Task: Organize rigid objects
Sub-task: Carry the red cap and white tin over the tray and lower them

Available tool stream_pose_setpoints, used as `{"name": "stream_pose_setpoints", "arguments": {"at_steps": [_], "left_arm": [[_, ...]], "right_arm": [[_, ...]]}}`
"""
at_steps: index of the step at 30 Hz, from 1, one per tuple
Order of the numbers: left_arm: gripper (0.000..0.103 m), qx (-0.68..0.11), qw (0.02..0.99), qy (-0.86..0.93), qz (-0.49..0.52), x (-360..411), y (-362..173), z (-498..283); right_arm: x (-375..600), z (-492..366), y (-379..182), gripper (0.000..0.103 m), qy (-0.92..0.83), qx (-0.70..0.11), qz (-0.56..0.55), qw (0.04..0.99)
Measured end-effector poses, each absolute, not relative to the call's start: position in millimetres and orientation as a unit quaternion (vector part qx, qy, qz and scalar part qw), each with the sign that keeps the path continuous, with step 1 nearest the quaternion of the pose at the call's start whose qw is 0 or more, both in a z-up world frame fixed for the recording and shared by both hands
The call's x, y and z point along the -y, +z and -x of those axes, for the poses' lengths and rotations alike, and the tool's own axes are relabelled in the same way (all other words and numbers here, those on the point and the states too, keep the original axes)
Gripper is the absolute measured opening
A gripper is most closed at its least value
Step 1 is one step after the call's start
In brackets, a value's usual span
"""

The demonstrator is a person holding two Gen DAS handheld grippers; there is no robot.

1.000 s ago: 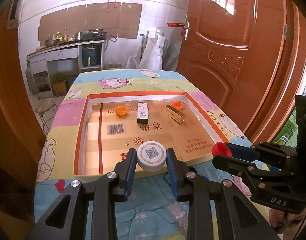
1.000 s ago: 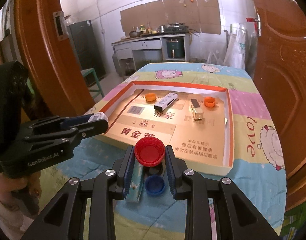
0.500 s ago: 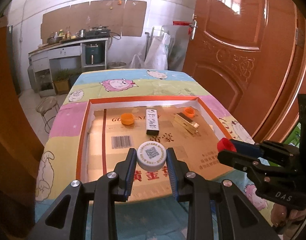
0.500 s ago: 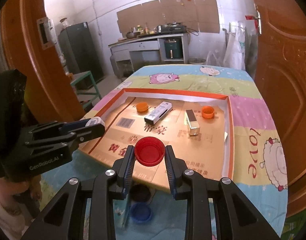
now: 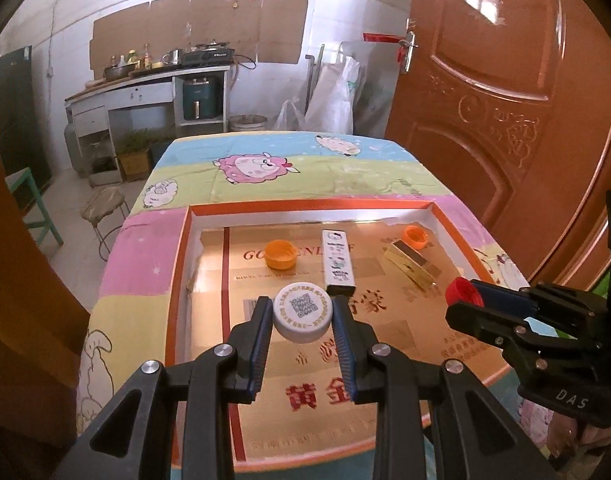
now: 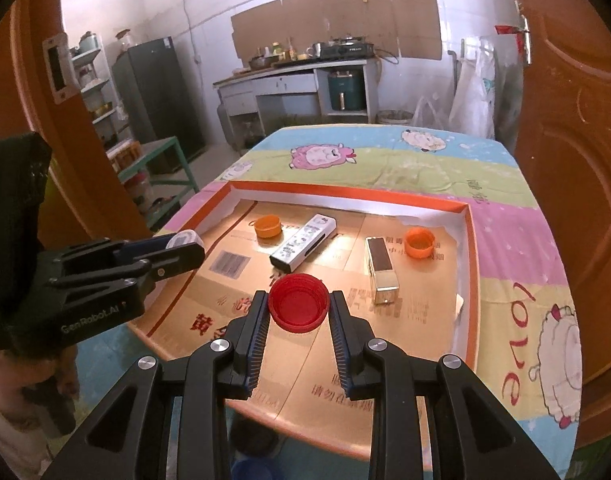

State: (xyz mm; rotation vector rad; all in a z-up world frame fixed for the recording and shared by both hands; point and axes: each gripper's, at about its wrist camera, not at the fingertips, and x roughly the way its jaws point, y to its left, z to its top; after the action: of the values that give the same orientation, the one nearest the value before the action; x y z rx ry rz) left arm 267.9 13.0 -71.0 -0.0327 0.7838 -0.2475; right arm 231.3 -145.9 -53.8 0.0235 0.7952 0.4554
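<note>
My left gripper (image 5: 302, 312) is shut on a white cap with a QR code (image 5: 303, 310) and holds it above the near left part of the shallow orange-rimmed cardboard tray (image 5: 185, 248). My right gripper (image 6: 298, 309) is shut on a red cap (image 6: 298, 307), open side up, above the tray's near middle (image 6: 471, 264). In the tray lie two orange caps (image 5: 280, 253) (image 5: 414, 237), a white printed box (image 5: 336, 266) and a gold box (image 5: 412, 268). The right gripper shows in the left wrist view (image 5: 463, 298), the left one in the right wrist view (image 6: 185, 245).
The tray rests on a table with a cartoon sheep cloth (image 5: 265, 168). An orange door (image 5: 505, 120) stands close on the right. A blue cap (image 6: 251, 470) lies on the cloth below the right gripper. A stool (image 5: 105, 208) and kitchen counter stand beyond.
Both grippers moved forward and up over the tray, each still holding its cap. The tray's contents have not moved.
</note>
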Motion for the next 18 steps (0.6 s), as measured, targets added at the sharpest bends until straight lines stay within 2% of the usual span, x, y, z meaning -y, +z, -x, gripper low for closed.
{"name": "stream_pose_setpoints", "arguments": {"at_steps": [18], "left_arm": [[0.031,-0.404,0.908,-0.107,0.02,-18.9,-88.8,-303.4]], "right_arm": [[132.6,-277.1,-77.5,0.03,0.222,-0.413,0.0,0.883]]}}
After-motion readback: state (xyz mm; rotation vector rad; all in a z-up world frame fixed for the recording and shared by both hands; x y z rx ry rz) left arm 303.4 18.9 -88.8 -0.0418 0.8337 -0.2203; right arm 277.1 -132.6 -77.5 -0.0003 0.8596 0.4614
